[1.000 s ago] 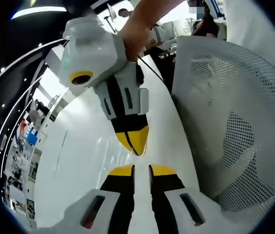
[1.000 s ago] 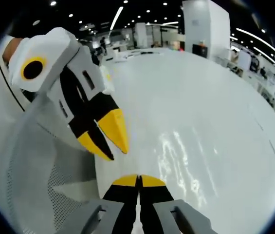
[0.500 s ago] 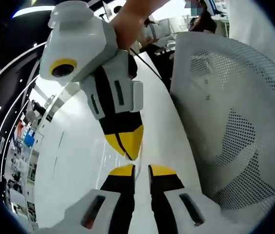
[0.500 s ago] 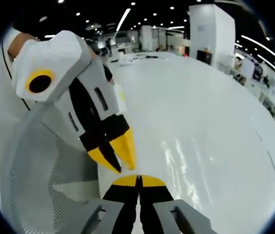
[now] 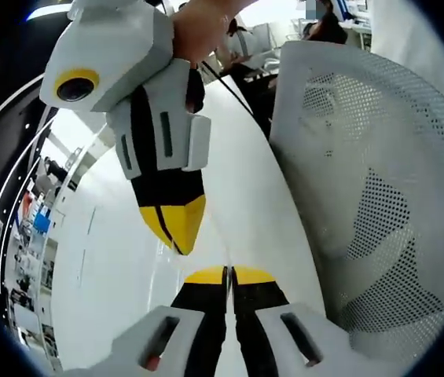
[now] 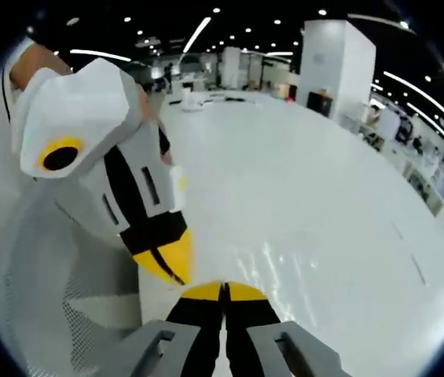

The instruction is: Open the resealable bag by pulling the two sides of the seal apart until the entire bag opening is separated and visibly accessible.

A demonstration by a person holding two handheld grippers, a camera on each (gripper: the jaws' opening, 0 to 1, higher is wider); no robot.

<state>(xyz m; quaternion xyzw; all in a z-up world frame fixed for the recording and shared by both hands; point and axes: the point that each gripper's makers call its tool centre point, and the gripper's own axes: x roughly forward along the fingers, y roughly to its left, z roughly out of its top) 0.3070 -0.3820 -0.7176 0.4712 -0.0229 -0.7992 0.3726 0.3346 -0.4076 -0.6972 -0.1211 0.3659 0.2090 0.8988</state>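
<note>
Left gripper view, left gripper (image 5: 229, 275): my jaws are pressed tight together, and I see nothing between the yellow tips.
Left gripper view, right gripper (image 5: 178, 236): comes in from the far left with a hand (image 5: 198, 31) on it, jaws closed, tips just beyond mine.
Left gripper view, chair (image 5: 363, 196): white mesh, to the right.
Left gripper view, table (image 5: 104, 275): glossy white, under both grippers.
Right gripper view, right gripper: jaws closed, no gap.
Right gripper view, left gripper: enters from the left, tips closed (nearly touching mine).
Bag: I cannot tell where it is.
</note>
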